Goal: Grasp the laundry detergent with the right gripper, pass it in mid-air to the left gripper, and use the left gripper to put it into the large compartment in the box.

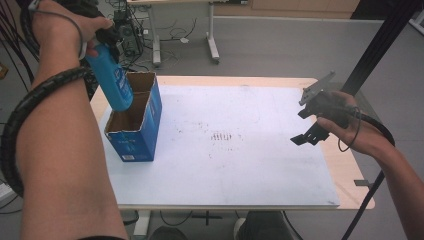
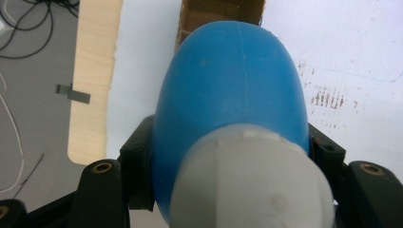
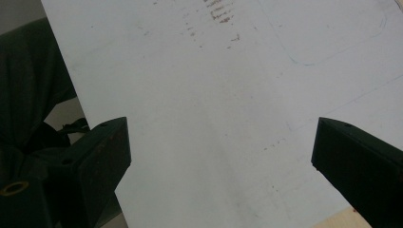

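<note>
Blue bottle point(image 1: 111, 80), grey-capped, clamped near its neck between the two fingers point(image 2: 138, 175) of the left gripper point(image 1: 107, 42); it hangs base-down, its lower end at the open top of the blue cardboard box point(image 1: 135, 127). The box stands on the white mat point(image 1: 240, 150), near the mat's left edge. The left gripper view adds the grey cap point(image 2: 252, 185) and the box's brown inner wall beyond the bottle. The right gripper point(image 1: 311, 131) hovers well right of the box, fingers point(image 3: 102, 156) wide apart over bare mat; its own view shows the mat's faint stains.
</note>
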Tool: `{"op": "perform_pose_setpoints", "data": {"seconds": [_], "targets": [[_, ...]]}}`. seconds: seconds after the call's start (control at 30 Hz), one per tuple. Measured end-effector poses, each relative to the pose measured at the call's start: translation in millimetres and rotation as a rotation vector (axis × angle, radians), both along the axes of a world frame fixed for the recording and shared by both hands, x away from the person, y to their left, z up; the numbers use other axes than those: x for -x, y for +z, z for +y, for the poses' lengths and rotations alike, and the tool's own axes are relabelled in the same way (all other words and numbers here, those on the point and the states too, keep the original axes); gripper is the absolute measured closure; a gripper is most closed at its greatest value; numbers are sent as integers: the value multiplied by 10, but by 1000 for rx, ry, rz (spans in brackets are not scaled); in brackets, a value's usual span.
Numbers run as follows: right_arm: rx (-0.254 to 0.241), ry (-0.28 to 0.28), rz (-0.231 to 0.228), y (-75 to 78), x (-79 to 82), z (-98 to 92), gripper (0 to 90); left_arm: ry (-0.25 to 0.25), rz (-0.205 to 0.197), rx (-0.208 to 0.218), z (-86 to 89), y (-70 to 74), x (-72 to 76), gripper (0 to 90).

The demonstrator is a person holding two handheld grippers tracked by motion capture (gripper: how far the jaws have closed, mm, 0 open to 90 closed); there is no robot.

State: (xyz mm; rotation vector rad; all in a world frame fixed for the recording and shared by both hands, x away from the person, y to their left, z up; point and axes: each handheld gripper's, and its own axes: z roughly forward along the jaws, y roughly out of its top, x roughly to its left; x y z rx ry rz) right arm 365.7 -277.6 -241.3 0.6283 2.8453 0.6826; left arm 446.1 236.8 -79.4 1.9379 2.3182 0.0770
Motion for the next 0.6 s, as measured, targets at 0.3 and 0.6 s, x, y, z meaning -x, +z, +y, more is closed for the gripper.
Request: {"op": "perform_pose_setpoints", "data": {"seconds": [0.3,0.6], "targets": [[12,4,-6,-4,6,25,58,-4,4,7,62,-277,-14,371],[19,5,-7,-25,-3,68,57,-16,-8,1,41,-476,-39,371]]}}
